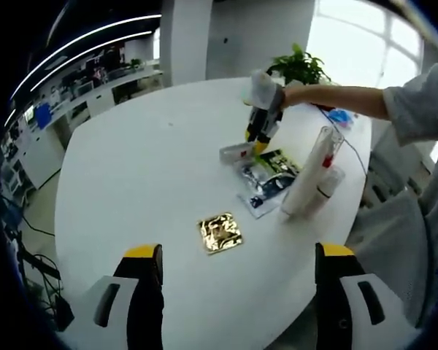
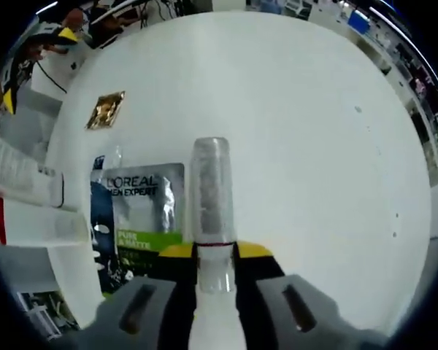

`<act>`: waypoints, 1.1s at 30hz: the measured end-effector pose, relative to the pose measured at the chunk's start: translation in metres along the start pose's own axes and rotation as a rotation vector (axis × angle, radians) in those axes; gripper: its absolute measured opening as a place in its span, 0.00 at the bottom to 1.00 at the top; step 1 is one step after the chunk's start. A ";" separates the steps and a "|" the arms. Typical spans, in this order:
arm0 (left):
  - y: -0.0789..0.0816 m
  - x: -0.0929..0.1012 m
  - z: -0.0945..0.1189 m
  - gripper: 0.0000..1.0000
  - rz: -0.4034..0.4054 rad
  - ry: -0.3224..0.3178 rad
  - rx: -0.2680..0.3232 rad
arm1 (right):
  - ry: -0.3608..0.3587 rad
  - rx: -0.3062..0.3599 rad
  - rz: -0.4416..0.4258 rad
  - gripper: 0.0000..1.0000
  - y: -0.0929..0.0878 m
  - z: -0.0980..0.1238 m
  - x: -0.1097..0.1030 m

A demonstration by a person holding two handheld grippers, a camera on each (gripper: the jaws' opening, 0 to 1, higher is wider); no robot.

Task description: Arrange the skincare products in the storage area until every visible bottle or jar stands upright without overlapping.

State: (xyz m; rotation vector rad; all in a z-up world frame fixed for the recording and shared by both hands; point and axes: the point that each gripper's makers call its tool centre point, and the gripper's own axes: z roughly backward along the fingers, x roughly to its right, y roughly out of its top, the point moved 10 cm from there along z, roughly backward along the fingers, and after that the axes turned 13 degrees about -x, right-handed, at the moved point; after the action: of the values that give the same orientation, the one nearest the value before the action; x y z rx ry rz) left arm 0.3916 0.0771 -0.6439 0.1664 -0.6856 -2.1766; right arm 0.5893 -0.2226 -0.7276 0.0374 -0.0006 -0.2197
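Desk (image 1: 146,168) spreads white in my left gripper view, where my left gripper (image 1: 237,273) hovers with jaws wide apart above a gold sachet (image 1: 220,232). Beyond it, my right gripper (image 1: 261,133) meets a small bottle (image 1: 236,152) beside two white tubes (image 1: 312,175). In my right gripper view, the right gripper (image 2: 213,257) is clamped on that clear-capped bottle (image 2: 210,191), beside a L'Oréal sachet (image 2: 144,208).
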 end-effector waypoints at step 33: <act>0.010 0.012 0.019 0.81 -0.057 0.030 0.059 | -0.125 0.050 0.271 0.18 0.030 0.072 -0.032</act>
State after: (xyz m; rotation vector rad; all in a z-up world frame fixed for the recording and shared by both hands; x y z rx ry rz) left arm 0.3842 0.0707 -0.6215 0.2520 -0.7368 -2.2045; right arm 0.5638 -0.1894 -0.6543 0.0729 -0.1347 0.0493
